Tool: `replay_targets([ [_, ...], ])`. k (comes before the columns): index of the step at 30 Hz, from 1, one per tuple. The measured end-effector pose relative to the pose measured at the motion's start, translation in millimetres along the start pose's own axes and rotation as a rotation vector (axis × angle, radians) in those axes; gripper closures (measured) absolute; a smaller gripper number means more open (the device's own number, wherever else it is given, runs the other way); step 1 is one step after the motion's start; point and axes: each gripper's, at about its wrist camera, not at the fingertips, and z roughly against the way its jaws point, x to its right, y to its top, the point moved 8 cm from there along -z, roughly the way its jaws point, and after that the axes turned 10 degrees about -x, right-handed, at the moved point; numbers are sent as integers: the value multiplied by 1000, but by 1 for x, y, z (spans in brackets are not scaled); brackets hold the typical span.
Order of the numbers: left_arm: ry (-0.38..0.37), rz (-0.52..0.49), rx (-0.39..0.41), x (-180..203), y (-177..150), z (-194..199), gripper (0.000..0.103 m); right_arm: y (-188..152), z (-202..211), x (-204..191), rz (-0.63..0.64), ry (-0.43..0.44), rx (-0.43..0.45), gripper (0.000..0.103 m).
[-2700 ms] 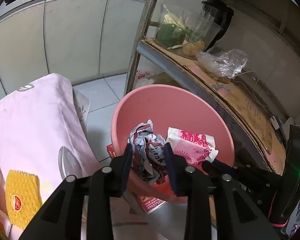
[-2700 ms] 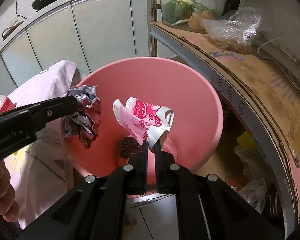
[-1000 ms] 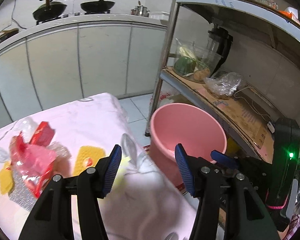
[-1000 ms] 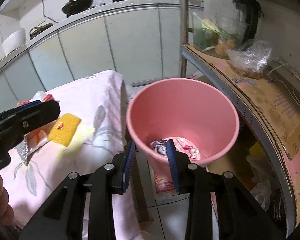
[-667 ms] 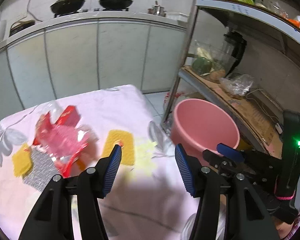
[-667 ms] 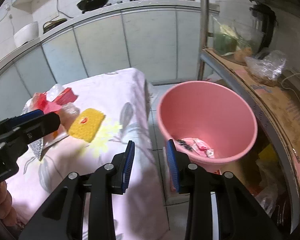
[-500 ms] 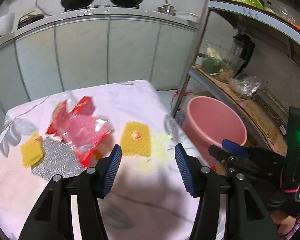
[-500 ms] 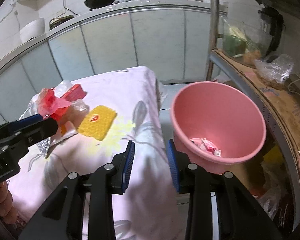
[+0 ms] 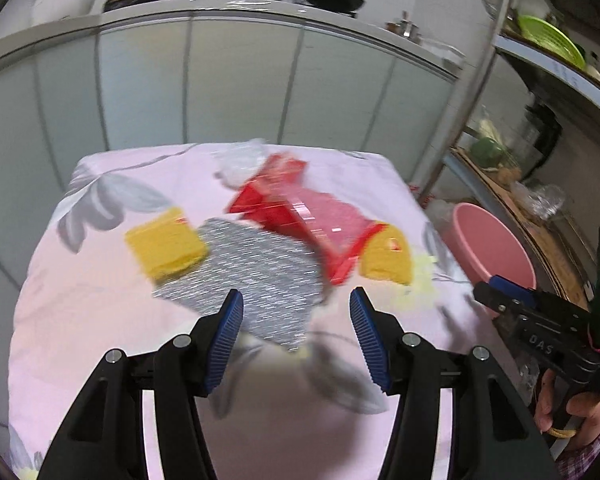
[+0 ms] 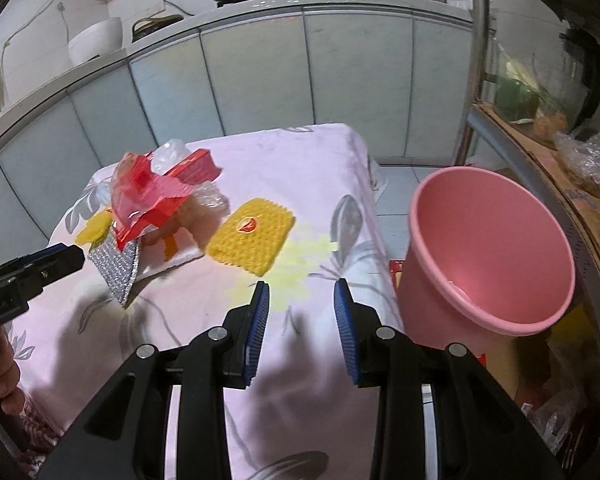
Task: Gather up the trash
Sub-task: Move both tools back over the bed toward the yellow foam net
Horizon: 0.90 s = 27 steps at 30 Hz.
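Trash: red wrapper (image 9: pixel 300 216) and silver foil sheet (image 9: pixel 256 276) lie on the tabletop (image 9: pixel 100 312) just ahead of your left hand-held gripper (image 9: pixel 296 312), jaws apart, empty; your right hand-held gripper (image 10: pixel 300 300) likewise, pink bin (image 10: pixel 488 256) to its right.

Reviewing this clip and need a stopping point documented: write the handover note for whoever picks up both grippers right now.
Left gripper: open, empty, above the silver wrapper.
Right gripper: open, empty, over the pink tablecloth near its bucket-side edge.
Pink bucket stands off the table's right end, below the shelf; a scrap shows on its inner wall, the bottom is hidden.
Left on the cloth: red and pink plastic wrapper with clear film, silver wrapper, two yellow textured pieces.
Suggested next: left takes the silver or red wrapper, right the nearer yellow piece, then drop them in the bucket.
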Motion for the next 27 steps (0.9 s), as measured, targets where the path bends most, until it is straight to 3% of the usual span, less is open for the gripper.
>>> replay_targets([
  [12,89,155,3,-79,3,-4,48,5,-19,-19,25,44,-34,69],
  [20,31,331,-48,-112,34,-34,48,12,-32,-29,38,51,-52,69],
  [27,43,414,-121,-132,42,-72,48,20,-40,-32,40,59,-61,69],
])
